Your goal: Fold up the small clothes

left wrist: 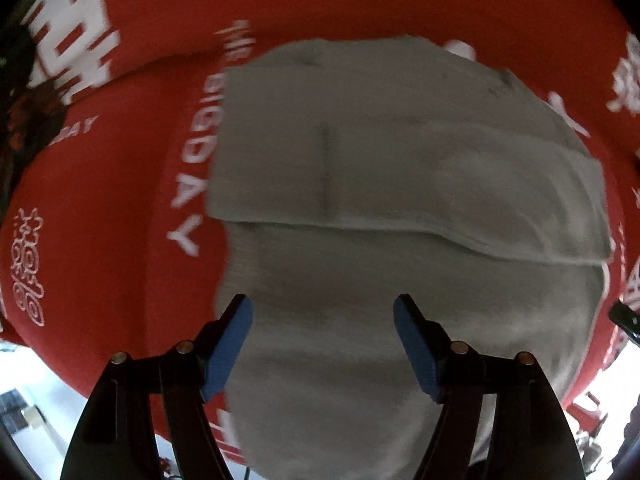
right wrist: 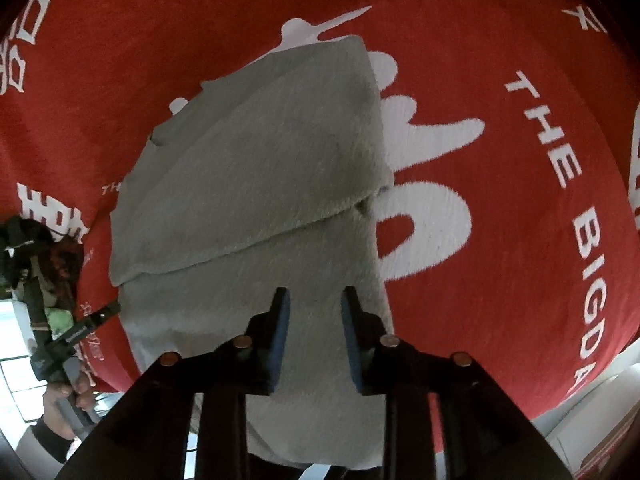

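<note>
- Red cloth (left wrist: 120,208) with white lettering covers the bench, and it fills both views edge to edge.
- On it lies the grey garment (left wrist: 360,152), flat and already folded at least once: a top layer ends in a straight edge across the middle, with a lower layer running out toward the cameras.
- My read: the fold is well under way but not finished. The near part looks unfolded, so one more fold toward the far end seems left.
- Left hand-held gripper (left wrist: 323,312) hovers over the garment's near part, jaws spread wide, nothing between them. The folded edge sits just ahead of it.
- Right hand-held gripper (right wrist: 314,300) is over the same near part, closer to the garment's right edge, jaws partly apart with grey fabric showing through the gap; it grips nothing that I can see.
- Whether either set of tips touches the fabric, I cannot tell.
</note>
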